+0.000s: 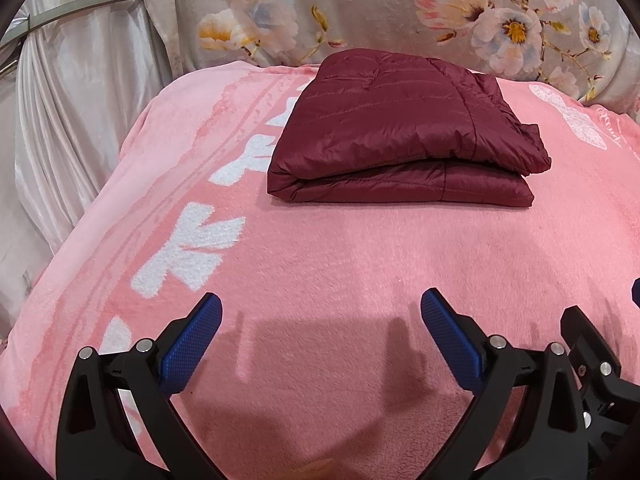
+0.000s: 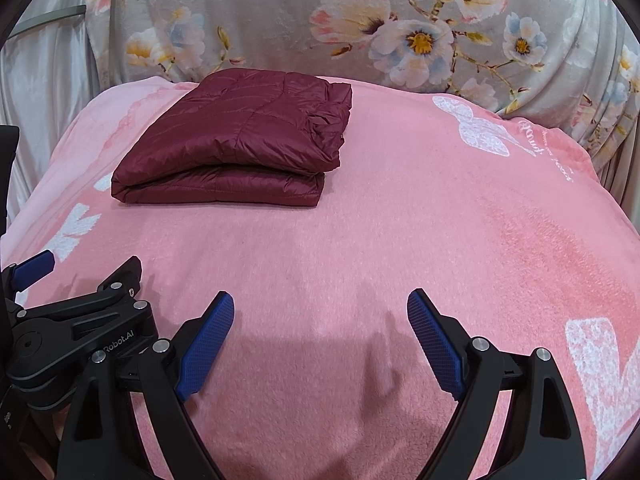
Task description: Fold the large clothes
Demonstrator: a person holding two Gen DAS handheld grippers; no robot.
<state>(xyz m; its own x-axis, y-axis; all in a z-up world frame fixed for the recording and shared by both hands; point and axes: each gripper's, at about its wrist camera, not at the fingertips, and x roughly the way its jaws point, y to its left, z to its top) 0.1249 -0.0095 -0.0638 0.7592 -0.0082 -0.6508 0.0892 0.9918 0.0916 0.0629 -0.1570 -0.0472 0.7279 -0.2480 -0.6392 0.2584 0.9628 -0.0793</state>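
Note:
A maroon quilted puffer jacket point(image 1: 400, 128) lies folded into a thick rectangle at the far middle of the pink blanket point(image 1: 320, 248). In the right wrist view the same jacket point(image 2: 236, 136) sits at the far left of the blanket point(image 2: 380, 232). My left gripper point(image 1: 322, 308) stands open over bare blanket, well short of the jacket, with nothing between its blue pads. My right gripper point(image 2: 320, 304) is open too, empty, near the front of the blanket. The left gripper's black body point(image 2: 80, 320) shows at the lower left of the right wrist view.
A grey floral fabric point(image 1: 360, 12) hangs behind the blanket. Pale satin drapery point(image 1: 72, 120) falls at the left. White flower and butterfly prints mark the blanket's left and right sides. Bare blanket lies between the jacket and both grippers.

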